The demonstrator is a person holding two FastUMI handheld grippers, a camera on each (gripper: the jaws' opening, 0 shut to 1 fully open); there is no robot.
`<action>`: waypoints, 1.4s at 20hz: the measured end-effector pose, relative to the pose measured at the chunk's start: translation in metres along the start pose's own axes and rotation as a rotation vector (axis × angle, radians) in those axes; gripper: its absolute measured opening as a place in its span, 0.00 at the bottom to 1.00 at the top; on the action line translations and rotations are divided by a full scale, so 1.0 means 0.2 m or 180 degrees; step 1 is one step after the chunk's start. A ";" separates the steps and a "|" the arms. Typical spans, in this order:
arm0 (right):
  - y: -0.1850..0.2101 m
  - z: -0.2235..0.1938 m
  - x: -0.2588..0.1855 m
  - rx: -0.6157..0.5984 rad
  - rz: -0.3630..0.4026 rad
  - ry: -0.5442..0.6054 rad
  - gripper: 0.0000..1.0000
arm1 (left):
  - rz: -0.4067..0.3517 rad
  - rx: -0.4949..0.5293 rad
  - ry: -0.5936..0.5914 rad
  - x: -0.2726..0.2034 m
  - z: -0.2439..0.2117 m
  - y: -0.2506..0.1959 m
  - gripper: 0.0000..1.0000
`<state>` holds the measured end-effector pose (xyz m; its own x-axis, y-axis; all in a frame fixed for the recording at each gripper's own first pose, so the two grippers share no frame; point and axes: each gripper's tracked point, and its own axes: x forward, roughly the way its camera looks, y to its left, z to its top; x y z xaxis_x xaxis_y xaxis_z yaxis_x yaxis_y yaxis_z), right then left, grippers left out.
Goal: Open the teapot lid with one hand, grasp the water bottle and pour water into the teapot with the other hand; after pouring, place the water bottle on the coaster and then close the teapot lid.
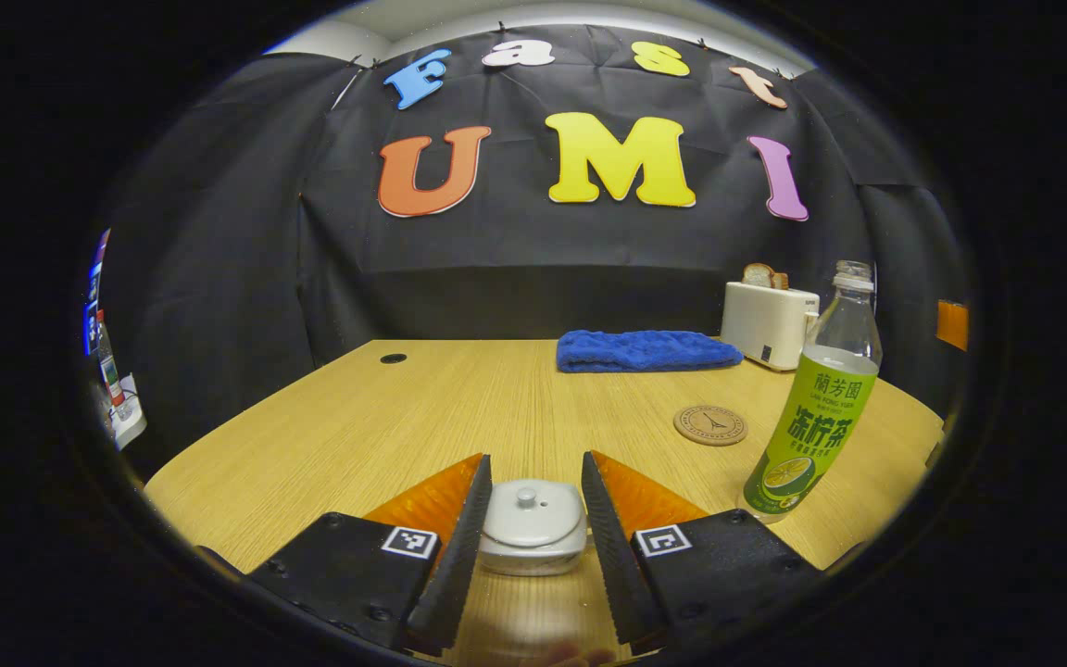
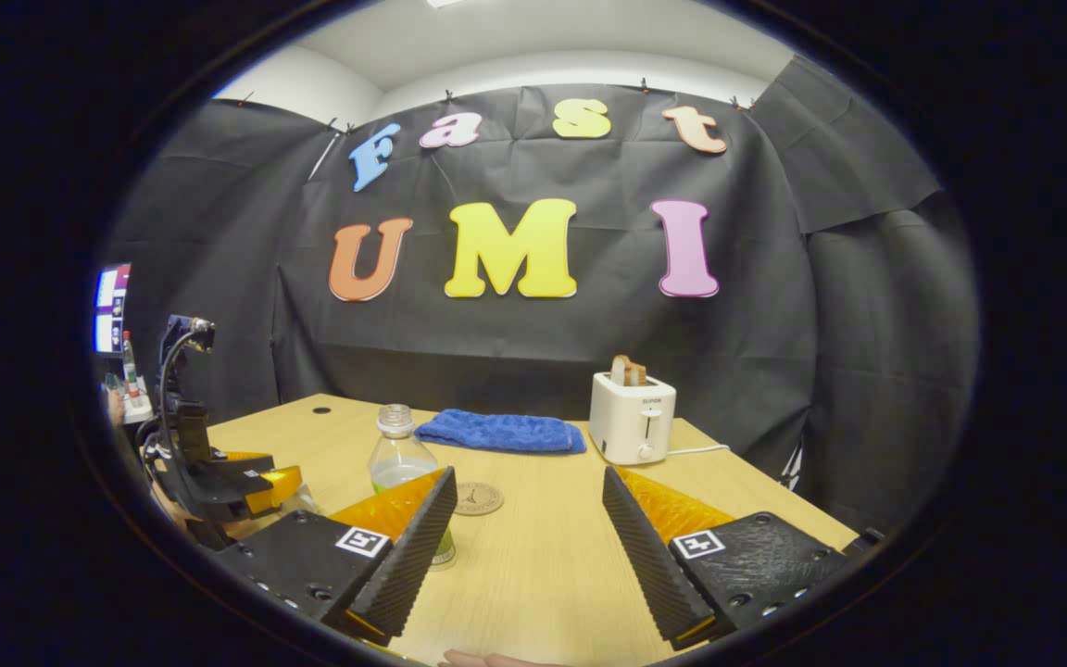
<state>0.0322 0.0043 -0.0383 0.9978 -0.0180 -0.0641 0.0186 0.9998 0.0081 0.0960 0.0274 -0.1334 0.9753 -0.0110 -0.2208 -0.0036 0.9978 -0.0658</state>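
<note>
Nothing of the task looks done yet. The teapot sits on the surface with its lid on, and the water bottle stands upright to its right, well apart from it. The bottle appears to have no cap and to hold little liquid. The round coaster lies bare, a little behind the bottle. Opening, pouring, setting the bottle down and closing are all left.

The left hand-held gripper is spread wide with the teapot's lid between its fingers; neither finger seems to touch it, so it grips nothing. The right hand-held gripper is also wide apart and empty, hanging over bare surface, with the bottle just behind its left finger.
</note>
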 end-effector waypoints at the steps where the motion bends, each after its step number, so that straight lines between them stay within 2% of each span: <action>1: 0.00 0.00 0.00 -0.0004 -0.0003 0.0004 0.98 | 0.0017 0.0005 0.0000 0.00 0.00 0.01 0.60; 3: 0.01 -0.01 0.01 0.0002 0.0001 0.0014 0.96 | 0.0062 0.0005 -0.0021 0.01 0.00 0.03 0.49; 4: 0.02 -0.02 0.01 0.0004 0.0007 0.0023 0.95 | 0.0072 -0.0005 -0.0043 0.01 0.00 0.04 0.40; 5: 0.02 -0.03 0.01 0.0010 0.0016 0.0032 0.95 | 0.0054 -0.0010 -0.0061 0.02 0.00 0.03 0.35; 6: 0.04 -0.03 0.02 0.0024 0.0037 0.0038 0.98 | 0.0017 0.0007 -0.0079 0.02 0.01 0.02 0.26; 7: 0.06 -0.04 0.03 0.0052 0.0066 0.0046 0.98 | 0.0003 0.0034 -0.0088 0.02 0.01 0.02 0.24; 10: 0.15 -0.09 0.05 0.0112 0.0225 0.0094 0.95 | 0.0076 0.0066 -0.0079 0.00 0.02 0.03 0.06; 15: 0.24 -0.17 0.08 -0.0068 0.0285 0.0115 0.98 | -0.0056 -0.0113 -0.0173 -0.05 0.11 0.01 0.05; 18: 0.33 -0.27 0.11 0.0006 0.0427 0.0248 0.95 | -0.0025 -0.0060 -0.0220 -0.09 0.17 0.04 0.05; 21: 0.37 -0.33 0.14 0.0072 0.0462 0.0334 0.95 | -0.0026 -0.0074 -0.0058 -0.14 0.16 0.06 0.05; 22: 0.38 -0.34 0.16 0.0096 0.0460 0.0335 0.98 | -0.0024 -0.0115 0.0034 -0.16 0.15 0.08 0.05; 23: 0.40 -0.36 0.17 0.0101 0.0476 0.0338 0.95 | -0.0020 -0.0163 0.0095 -0.18 0.14 0.09 0.05; 27: 0.47 -0.41 0.24 -0.0067 0.0587 0.0379 0.95 | -0.0059 -0.0189 0.0129 -0.24 0.18 0.10 0.05; 28: 0.49 -0.41 0.26 -0.0107 0.0600 0.0374 0.97 | -0.0079 -0.0165 0.0123 -0.26 0.19 0.11 0.05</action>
<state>0.0806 0.1025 -0.1237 0.9691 0.1683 -0.1806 -0.1715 0.9852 -0.0021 0.0543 0.0516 -0.0867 0.9659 -0.0391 -0.2558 0.0079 0.9925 -0.1218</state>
